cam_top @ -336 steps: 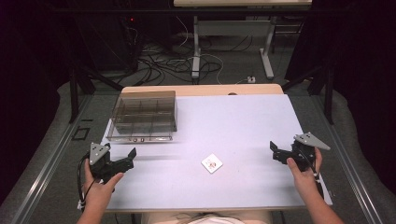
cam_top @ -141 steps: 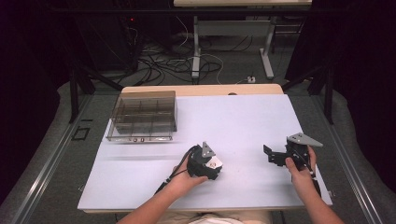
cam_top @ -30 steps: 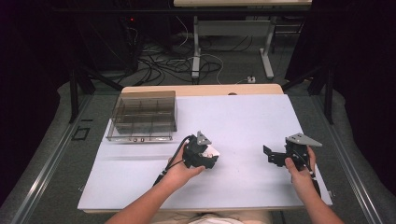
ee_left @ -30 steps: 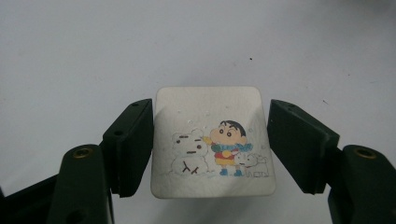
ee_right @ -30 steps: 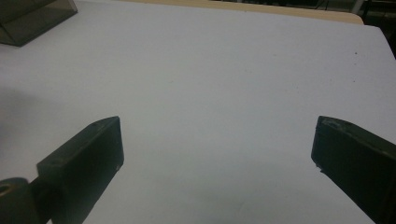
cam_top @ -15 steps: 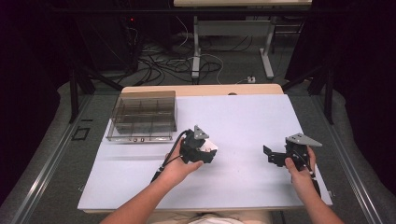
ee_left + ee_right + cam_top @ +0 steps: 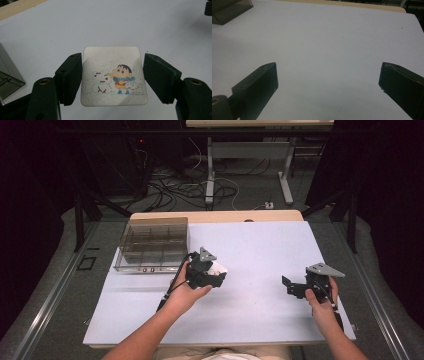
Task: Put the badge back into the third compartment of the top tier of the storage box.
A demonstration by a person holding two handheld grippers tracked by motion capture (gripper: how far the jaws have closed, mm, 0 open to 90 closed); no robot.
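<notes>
Your left gripper (image 7: 214,276) is clamped on the square card (image 7: 113,76). In the left gripper view both black pads press the card's two side edges, one on each side, and the card spans the whole gap between them, lying flat with its printed face up toward the camera. The print shows a cartoon child beside a snowman and a small white dog, and it sits toward the end of the card nearest the gripper body. The far edge of the card reaches a little beyond the pad tips. In the high view the card shows as a pale patch (image 7: 218,268) at the gripper's front, lifted clear of the white table (image 7: 260,250), with your left hand (image 7: 186,290) wrapped around the gripper body from below.

Off to the gripper's left side and a little behind it stands the clear compartment box (image 7: 152,243), near but not touching; its corner shows at the left edge of the left gripper view.

Your right gripper (image 7: 291,287) is well apart from the card, on the far side of the table. Its jaws stand wide apart with bare tabletop between them, and nothing touches either pad.
</notes>
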